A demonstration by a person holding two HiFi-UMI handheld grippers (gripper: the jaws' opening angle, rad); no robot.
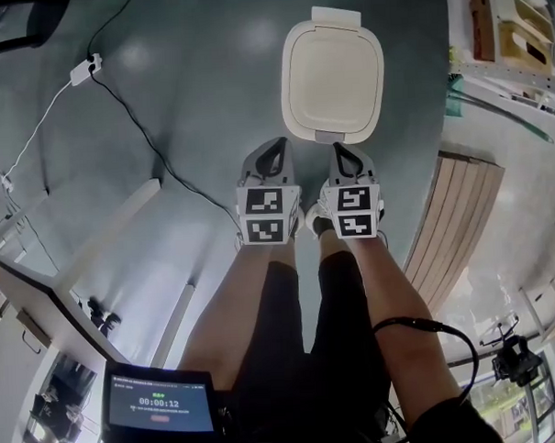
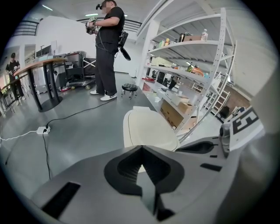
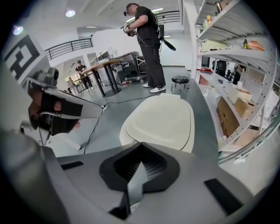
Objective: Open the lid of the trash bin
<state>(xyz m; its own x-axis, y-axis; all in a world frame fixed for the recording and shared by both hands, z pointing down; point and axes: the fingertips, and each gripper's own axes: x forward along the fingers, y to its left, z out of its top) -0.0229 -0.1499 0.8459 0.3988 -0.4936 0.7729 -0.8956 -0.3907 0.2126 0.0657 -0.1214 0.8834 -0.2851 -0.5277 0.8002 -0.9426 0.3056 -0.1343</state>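
At the upper centre of the head view, on the grey floor (image 1: 199, 100), stands a cream trash bin (image 1: 288, 94) with its lid (image 1: 332, 71) shut flat. A hinge tab (image 1: 336, 19) sits on the lid's upper edge in the frame, and a small grey front lip (image 1: 336, 135) on its lower edge, the side nearest the grippers. Just below that lip the left gripper (image 1: 276, 150) and the right gripper (image 1: 341, 151) hang side by side above the person's feet, neither touching the bin. Each gripper's own view shows its fingers clenched tip to tip with nothing between them, and the lid lying just beyond the tips. The lid looks like thin moulded plastic, so it is probably light and stiff, swinging up on the hinge with little effort. Its smooth, rounded top offers nothing to pinch and would likely be slippery. The front lip seems the place to take hold, either hooked from beneath with closed fingertips or pinched once the fingers are parted. The bin itself may be light enough to slide or tip on the smooth floor, so the lift should go up and toward the hinge, perhaps with the other gripper steadying the rim.
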